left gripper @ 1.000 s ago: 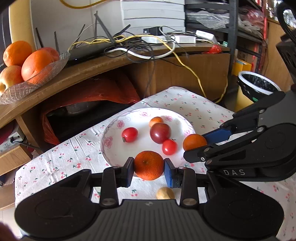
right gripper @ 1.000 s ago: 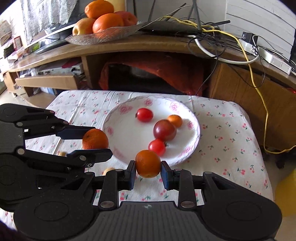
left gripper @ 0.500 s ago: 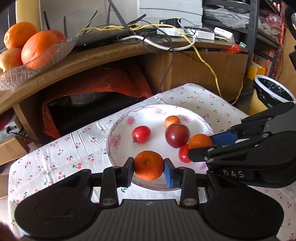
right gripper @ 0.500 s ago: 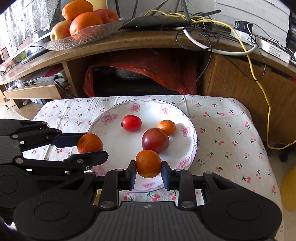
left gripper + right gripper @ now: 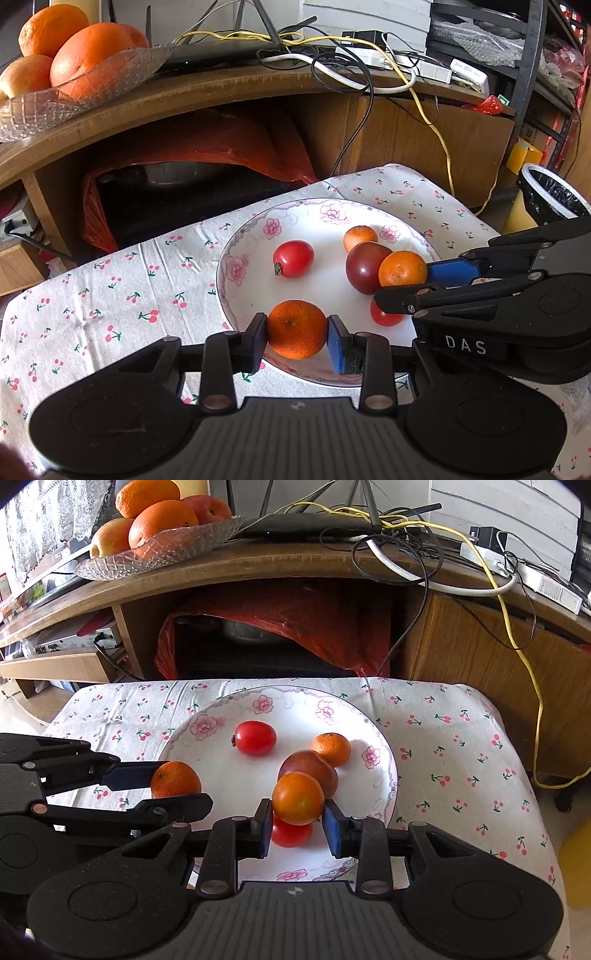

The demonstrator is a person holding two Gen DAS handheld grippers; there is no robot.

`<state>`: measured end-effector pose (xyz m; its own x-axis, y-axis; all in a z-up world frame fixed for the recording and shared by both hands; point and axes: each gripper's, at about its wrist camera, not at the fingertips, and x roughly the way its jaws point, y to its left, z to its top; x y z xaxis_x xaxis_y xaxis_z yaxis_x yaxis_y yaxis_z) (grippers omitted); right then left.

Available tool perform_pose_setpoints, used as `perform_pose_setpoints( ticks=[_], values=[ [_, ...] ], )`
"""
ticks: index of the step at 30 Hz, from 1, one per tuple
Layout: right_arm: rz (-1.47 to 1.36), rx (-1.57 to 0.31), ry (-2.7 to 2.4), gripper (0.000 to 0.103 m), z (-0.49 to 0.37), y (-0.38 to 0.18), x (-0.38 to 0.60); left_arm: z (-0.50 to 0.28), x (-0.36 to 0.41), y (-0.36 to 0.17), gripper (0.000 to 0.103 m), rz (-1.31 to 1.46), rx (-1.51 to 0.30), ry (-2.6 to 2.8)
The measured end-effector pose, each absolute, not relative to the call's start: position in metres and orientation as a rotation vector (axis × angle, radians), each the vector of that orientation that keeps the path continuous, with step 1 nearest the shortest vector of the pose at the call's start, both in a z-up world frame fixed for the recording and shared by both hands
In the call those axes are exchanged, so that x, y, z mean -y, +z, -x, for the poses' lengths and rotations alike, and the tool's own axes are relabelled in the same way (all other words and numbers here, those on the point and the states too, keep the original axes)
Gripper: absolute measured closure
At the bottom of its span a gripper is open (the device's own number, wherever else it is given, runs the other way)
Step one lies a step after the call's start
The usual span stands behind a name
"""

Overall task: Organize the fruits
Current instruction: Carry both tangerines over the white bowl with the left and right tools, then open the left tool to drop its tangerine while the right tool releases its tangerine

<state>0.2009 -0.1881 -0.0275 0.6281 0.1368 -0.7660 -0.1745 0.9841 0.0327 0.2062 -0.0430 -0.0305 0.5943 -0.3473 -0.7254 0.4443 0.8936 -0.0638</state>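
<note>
Jaws of both grippers each pinching a mandarin [image 5: 296, 329] [image 5: 297, 798], tomatoes [image 5: 255, 737] on plate [image 5: 207, 727] beneath

Two hand-held grippers, both tilted downward, side by side.

The left gripper [image 5: 297, 338] has its jaws closed on a small orange [image 5: 296, 329]. The right gripper [image 5: 297, 827] points down next to it; its pads [image 5: 332, 830] stand close around another orange [image 5: 298, 798], and a thin gap seems visible at the right pad.

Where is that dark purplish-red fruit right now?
In both wrist views the dark red fruit lies on the flowered plate, right of its middle, touching a small orange behind it.
</note>
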Motion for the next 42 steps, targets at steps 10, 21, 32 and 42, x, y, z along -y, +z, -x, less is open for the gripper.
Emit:
perform_pose_setpoints(
  ticks=[10, 21, 32, 42],
  values=[
    [0.039, -0.875, 0.172, 0.075, -0.202, -0.028, 0.189, -0.208, 0.043, -0.031, 0.060, -0.108, -0.823, -0.453],
    [0.000, -0.882, 0.159, 0.068, -0.202, -0.029, 0.195, -0.208, 0.044, -0.030, 0.060, -0.121, -0.818, -0.448],
    [-0.016, -0.880, 0.141, 0.058, -0.202, -0.028, 0.200, -0.205, 0.044, -0.026, 0.059, -0.116, -0.799, -0.450],
    [-0.061, -0.861, 0.136, 0.055, -0.201, -0.022, 0.206, -0.206, 0.040, -0.016, 0.055, -0.103, -0.769, -0.438]
  ],
)
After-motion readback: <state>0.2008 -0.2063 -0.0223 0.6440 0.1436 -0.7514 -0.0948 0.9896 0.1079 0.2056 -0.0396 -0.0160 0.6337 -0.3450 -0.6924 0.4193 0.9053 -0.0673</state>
